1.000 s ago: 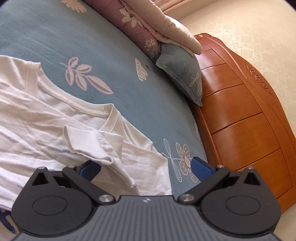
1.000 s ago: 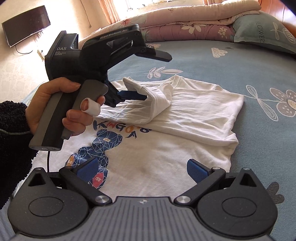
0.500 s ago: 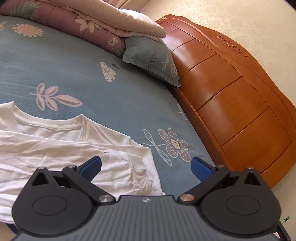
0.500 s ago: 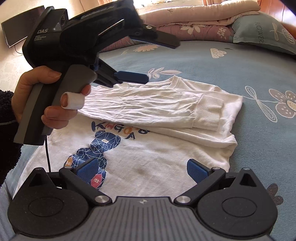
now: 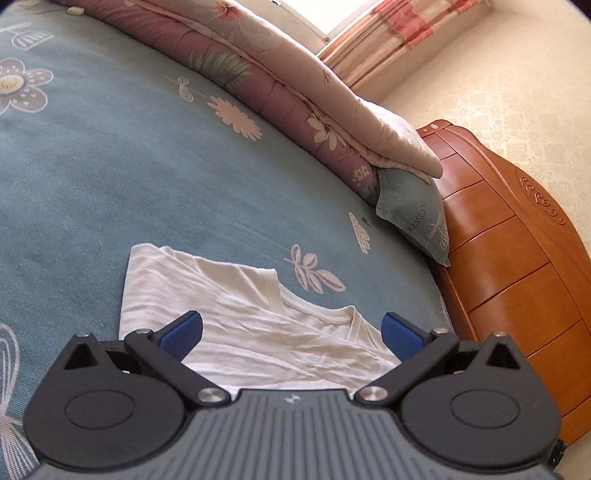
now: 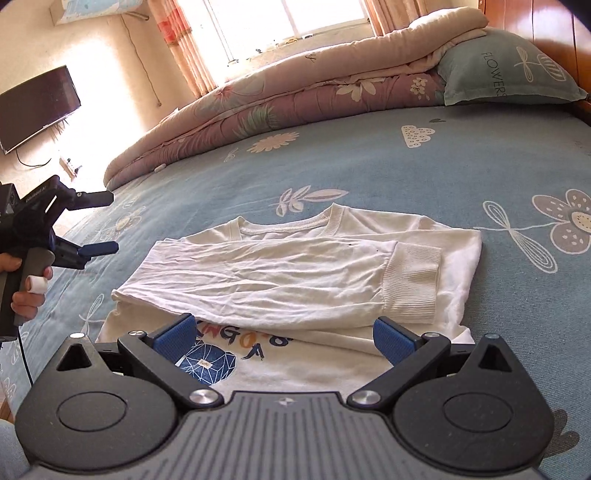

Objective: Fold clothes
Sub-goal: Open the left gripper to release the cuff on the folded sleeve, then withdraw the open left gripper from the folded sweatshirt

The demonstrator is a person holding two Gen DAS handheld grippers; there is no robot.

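Your left gripper (image 6: 96, 223) and right gripper (image 6: 282, 334) gape empty — white shirt (image 6: 295, 273) flat on blue floral bedspread (image 6: 424, 162), quilt (image 6: 295, 92) behind.

Bedroom interior. A bed (image 6: 424, 166) with a blue floral sheet carries a rolled quilt (image 6: 295, 92) and a pillow (image 6: 509, 70) against a wooden headboard (image 5: 517, 266). Sunlight enters a curtained window (image 6: 258, 26); a dark television (image 6: 37, 107) hangs on the pale, patterned wall (image 5: 517, 92).
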